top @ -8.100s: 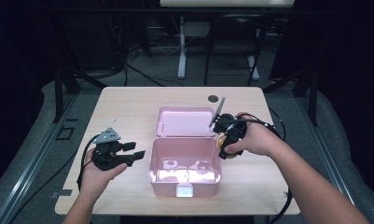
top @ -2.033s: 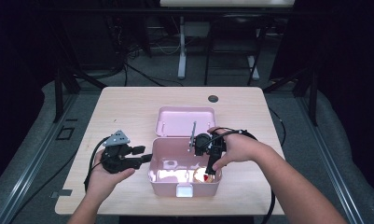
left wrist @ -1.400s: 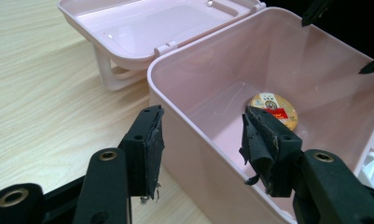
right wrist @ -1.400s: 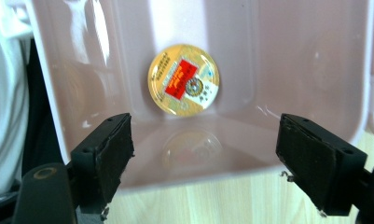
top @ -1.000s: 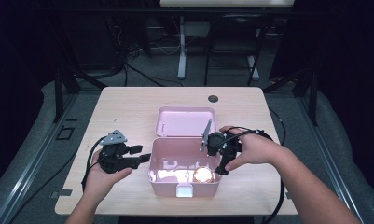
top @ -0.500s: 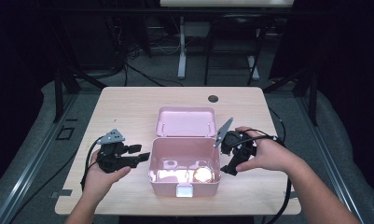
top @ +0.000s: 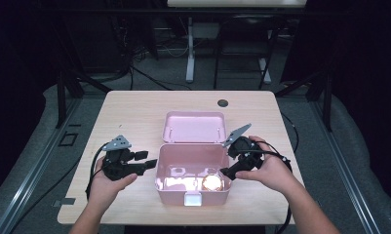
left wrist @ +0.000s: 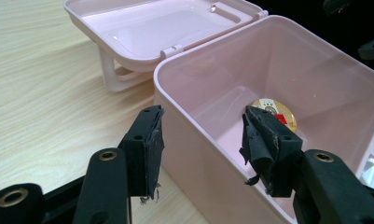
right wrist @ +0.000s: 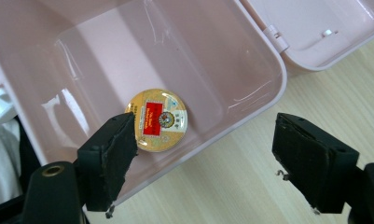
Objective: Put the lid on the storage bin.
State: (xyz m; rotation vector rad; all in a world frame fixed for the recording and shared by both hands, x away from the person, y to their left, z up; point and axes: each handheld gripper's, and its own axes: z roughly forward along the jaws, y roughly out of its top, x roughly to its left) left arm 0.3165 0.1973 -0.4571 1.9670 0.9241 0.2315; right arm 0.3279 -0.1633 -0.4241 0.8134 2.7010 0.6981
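A pink box [top: 192, 194] stands open at the middle of the table, its lid [top: 194, 127] laid flat behind it. On the box floor, front right, lies a round gold tin [top: 212, 183] with a red label [right wrist: 159, 119]. My left gripper [top: 146, 161] is open at the box's left wall; its jaws straddle the rim [left wrist: 201, 144], one outside, one over the inside. My right gripper [top: 229, 163] is open at the right wall [right wrist: 210, 161], one jaw above the tin's edge, the other over the table. Neither holds anything.
The wooden table [top: 134, 117] has bare room left, right and behind the box. A small dark round hole [top: 223, 103] sits near the far edge. The box's white front latch [top: 192, 199] faces the near edge. Dark floor and stands surround the table.
My right gripper reached into the box, then drew back to its right wall and stands open. The gold tin now lies on the box floor. The left gripper has barely moved.
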